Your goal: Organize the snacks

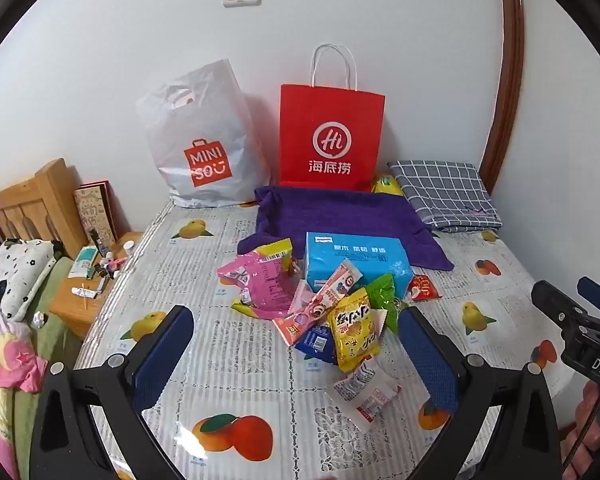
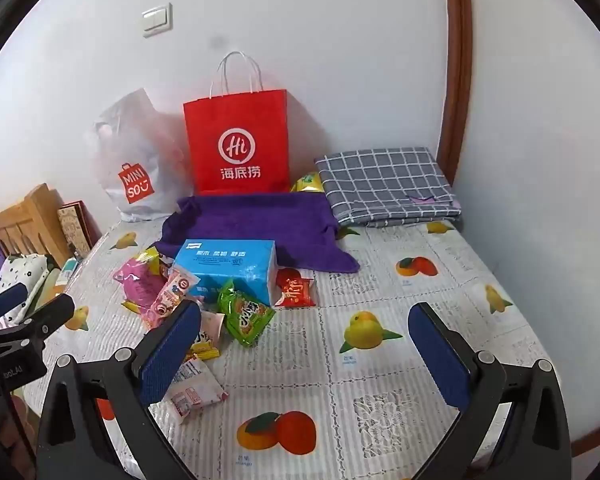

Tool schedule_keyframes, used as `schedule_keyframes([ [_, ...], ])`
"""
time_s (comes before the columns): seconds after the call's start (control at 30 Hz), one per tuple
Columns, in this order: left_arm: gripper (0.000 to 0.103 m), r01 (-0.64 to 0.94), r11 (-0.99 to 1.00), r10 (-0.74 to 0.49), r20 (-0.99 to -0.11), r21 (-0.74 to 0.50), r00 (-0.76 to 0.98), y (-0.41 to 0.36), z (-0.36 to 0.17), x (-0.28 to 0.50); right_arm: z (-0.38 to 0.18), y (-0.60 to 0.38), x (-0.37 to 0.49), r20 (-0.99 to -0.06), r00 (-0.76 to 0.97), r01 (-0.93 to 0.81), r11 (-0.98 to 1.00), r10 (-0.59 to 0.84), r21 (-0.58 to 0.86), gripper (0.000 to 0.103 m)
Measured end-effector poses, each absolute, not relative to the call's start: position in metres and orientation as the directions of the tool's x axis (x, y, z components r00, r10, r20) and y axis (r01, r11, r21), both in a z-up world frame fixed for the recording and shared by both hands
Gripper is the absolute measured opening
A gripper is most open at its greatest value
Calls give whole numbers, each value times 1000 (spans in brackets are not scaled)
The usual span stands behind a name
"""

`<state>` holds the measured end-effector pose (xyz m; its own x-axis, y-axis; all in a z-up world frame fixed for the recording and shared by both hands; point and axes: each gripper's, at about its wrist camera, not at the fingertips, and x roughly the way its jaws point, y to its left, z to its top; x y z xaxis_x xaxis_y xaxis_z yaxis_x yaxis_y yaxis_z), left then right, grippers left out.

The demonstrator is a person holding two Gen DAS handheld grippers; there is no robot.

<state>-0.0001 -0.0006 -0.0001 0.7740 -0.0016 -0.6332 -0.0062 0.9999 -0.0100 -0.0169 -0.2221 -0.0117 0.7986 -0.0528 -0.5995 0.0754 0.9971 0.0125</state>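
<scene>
Nothing is yet being sorted: the snack packets (image 1: 332, 312) are lying heaped on the bench (image 1: 228, 384) against the blue box (image 1: 356, 264). Left tongs (image 1: 296, 344) and right tongs (image 2: 304, 344) are being held wide open, empty.

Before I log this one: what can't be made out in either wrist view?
- Inside of red paper bag and white plastic bag: both views, walls hide it.
- Yellow-green packet: mostly hidden behind red bag and purple towel.
- Bottom snacks of the pile: covered by upper packets.
</scene>
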Motion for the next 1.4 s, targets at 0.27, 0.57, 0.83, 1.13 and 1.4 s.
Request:
schedule_keyframes([
  [0.27, 103, 14, 1000, -27, -615, -27, 788, -3, 11, -12, -6, -221, -30, -600, 799, 71, 997, -45, 21, 102],
  [0.57, 102, 26, 999, -42, -608, -35, 793, -5, 12, -18, -2, -219, -34, -604, 796, 66, 998, -49, 6, 102],
  [0.83, 102, 35, 999, -47, -591, -32, 805, -6, 15, -23, -2, -217, -32, -603, 796, 66, 998, -52, 1, 102],
  [1.13, 102, 33, 999, -50, -588, -40, 808, -5, 14, -24, -1, -215, -35, -599, 799, 67, 998, -53, 0, 102],
  [1.4, 102, 29, 999, -47, -587, -39, 808, -3, 14, -24, 0, -213, -37, -594, 803, 67, 998, -52, 3, 102],
])
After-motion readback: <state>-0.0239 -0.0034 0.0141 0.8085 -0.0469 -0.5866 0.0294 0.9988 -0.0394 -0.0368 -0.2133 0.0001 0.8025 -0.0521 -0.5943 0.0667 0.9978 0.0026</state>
